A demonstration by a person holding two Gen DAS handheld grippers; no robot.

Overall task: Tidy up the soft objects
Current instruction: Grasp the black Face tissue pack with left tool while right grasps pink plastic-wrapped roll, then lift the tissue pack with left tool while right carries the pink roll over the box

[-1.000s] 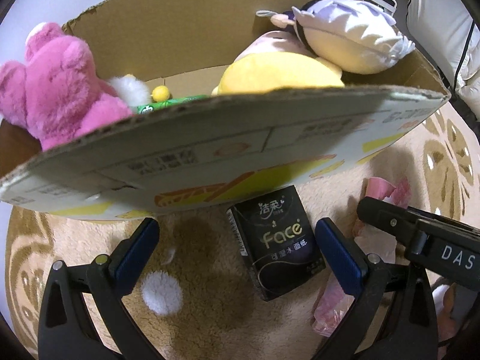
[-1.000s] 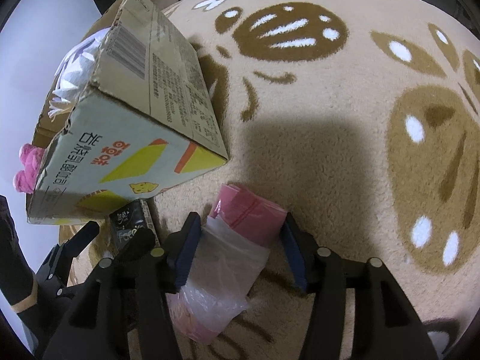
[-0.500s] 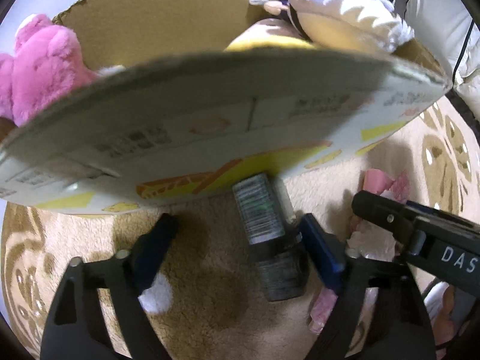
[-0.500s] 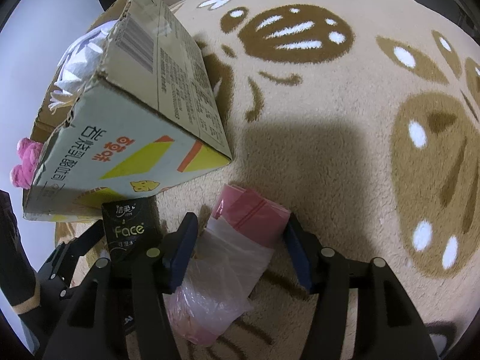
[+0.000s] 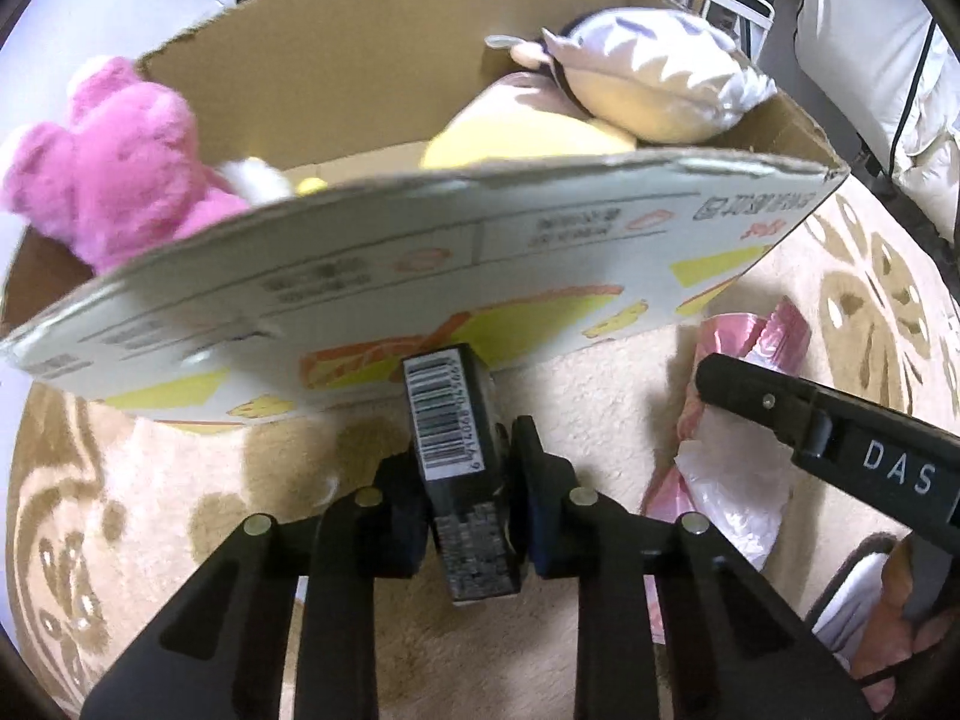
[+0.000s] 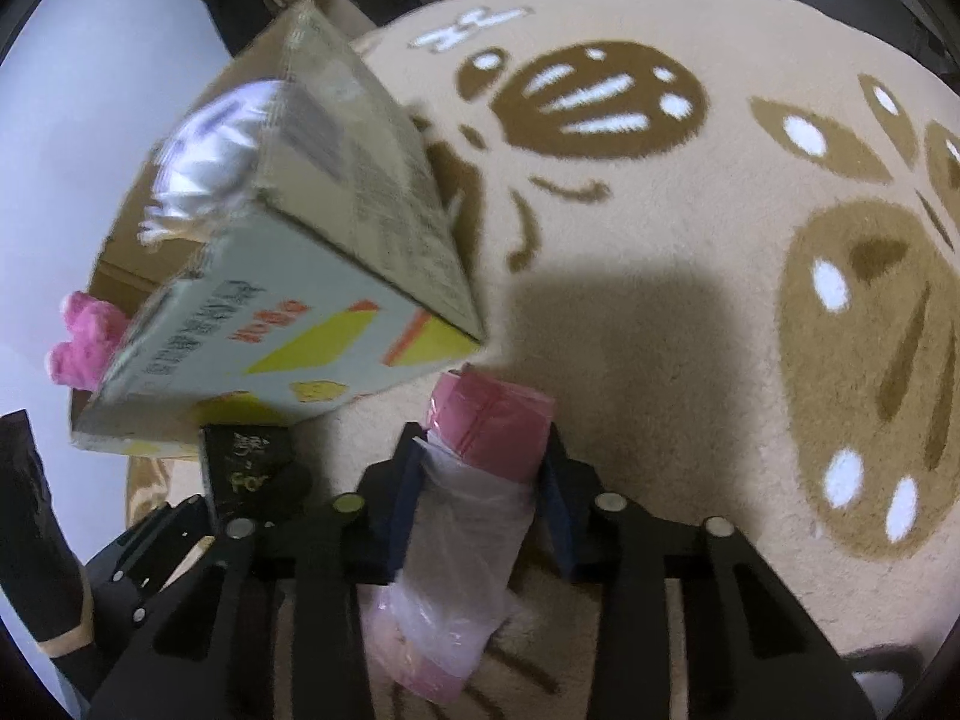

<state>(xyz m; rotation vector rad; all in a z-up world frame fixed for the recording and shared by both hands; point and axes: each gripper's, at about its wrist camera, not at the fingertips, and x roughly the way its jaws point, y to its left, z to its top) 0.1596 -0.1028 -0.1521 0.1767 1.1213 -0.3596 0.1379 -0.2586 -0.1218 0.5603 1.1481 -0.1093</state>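
My left gripper (image 5: 465,450) is shut on a black tissue pack (image 5: 447,414), held on edge with its barcode facing up, just in front of the cardboard box (image 5: 420,276). Inside the box lie a pink plush (image 5: 120,180), a yellow plush (image 5: 522,138) and a white-and-purple plush (image 5: 648,90). In the right wrist view my right gripper (image 6: 480,456) has its jaws closing on a pink roll of plastic bags (image 6: 486,420). The pads touch both sides of the roll, whose loose clear wrap trails back between the fingers. The tissue pack (image 6: 246,468) shows at lower left.
Everything rests on a beige rug with brown patterns (image 6: 690,300). The box (image 6: 270,324) stands close to the left of the roll. A white cushion (image 5: 870,60) and shelves of clutter lie beyond the rug. A dark sleeve (image 6: 36,540) is at the far left.
The left jaws closed from wide open onto the tissue pack, which turned from lying flat to standing on edge. The right jaws narrowed onto the pink roll.
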